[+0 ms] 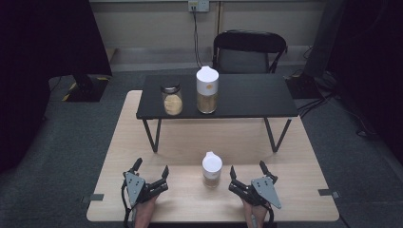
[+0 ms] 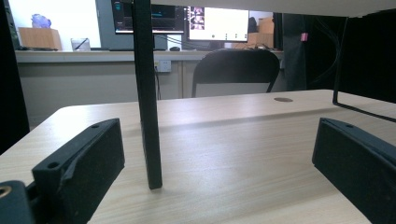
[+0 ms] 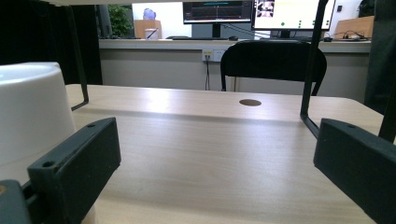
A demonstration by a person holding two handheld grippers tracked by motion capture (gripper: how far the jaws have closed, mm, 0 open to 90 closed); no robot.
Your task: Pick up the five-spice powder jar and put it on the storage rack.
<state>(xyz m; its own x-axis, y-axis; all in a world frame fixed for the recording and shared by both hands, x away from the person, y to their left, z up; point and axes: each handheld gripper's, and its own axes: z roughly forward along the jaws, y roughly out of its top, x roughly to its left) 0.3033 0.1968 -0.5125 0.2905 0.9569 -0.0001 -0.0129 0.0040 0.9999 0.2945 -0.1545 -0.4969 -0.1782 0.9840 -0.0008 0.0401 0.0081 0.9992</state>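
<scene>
Both grippers, left [image 1: 151, 176] and right [image 1: 248, 176], are resting wide open and empty on the table [image 1: 294, 156], flanking the small jar [image 1: 211, 169]; a start pose, judging so, with closing on the jar likely next.

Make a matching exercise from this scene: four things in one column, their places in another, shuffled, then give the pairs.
Things:
1. small white-lidded jar
2. tall white-lidded canister
3. dark-lidded glass jar
4. folding chair

Places:
A. on the black shelf, left of the taller container
B. on the wooden table, between the two grippers
C. on the floor behind the table
D. on the black shelf, near its middle

Pairs: 1-B, 2-D, 3-A, 4-C
</scene>
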